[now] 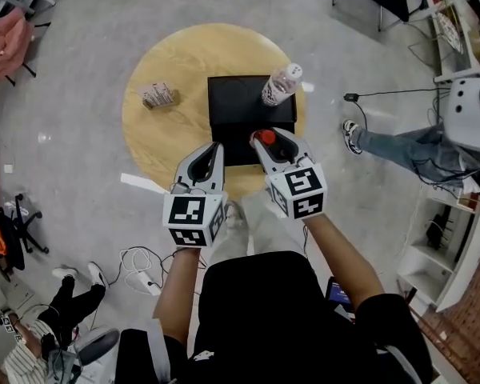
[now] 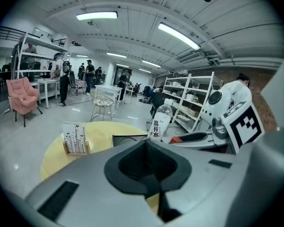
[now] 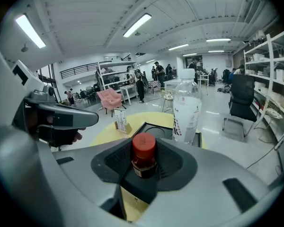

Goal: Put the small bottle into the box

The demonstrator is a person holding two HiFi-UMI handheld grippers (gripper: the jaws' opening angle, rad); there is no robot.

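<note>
Red-capped and dark below, the small bottle (image 3: 143, 155) stands upright in the right gripper (image 3: 143, 167), seated in the hollow of the black pads, which close on it from both sides. Only its cap and shoulders rise above the jaws. Just to the left, the left gripper (image 1: 206, 165) hangs level with it. Its jaws are drawn together to a point with nothing between them, and the two grippers are near each other but apart.

From the head view, both jaw tips reach over the near edge of the round yellow wooden table (image 1: 168, 134). The held bottle overlaps the near right part of the black box (image 1: 240, 102), which lies open-topped at the table's middle. In the right gripper view the box sits ahead of the bottle and lower.

At the box's far right corner stands a tall clear water bottle (image 1: 282, 84) with a white cap and label. Left of the box, apart from it, is a small wooden holder of cards (image 1: 159, 96). Beyond the table are grey floor, a pink armchair (image 3: 109, 100) and shelving.
</note>
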